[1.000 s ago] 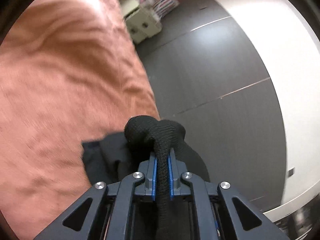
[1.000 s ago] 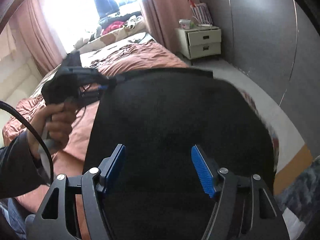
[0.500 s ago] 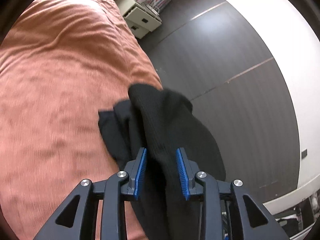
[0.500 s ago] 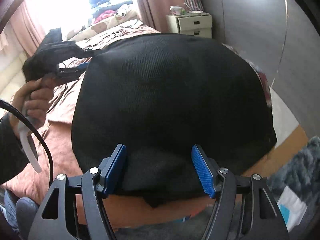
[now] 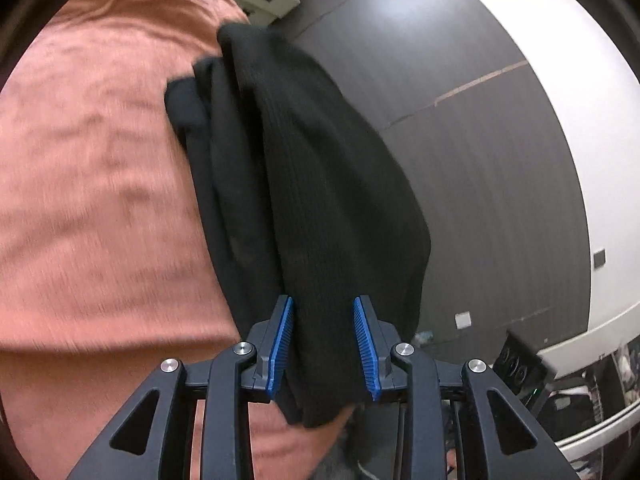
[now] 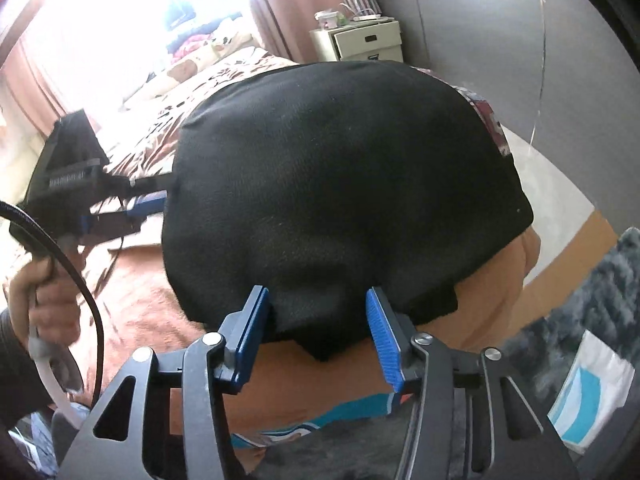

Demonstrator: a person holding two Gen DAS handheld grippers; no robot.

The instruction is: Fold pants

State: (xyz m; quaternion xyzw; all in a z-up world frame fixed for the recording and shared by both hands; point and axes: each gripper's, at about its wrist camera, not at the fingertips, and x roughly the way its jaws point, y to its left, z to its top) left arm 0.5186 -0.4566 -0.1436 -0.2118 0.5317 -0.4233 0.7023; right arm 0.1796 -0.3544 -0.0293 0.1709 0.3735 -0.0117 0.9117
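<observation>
Left claw (image 5: pixel 323 346) — jaws apart, gripping nothing; black pants (image 5: pixel 304 168) lie between them, draped centre-frame along the bed (image 5: pixel 92 184) edge. Right claw (image 6: pixel 316 334) likewise spread over the fabric — probably to smooth the fold.
</observation>
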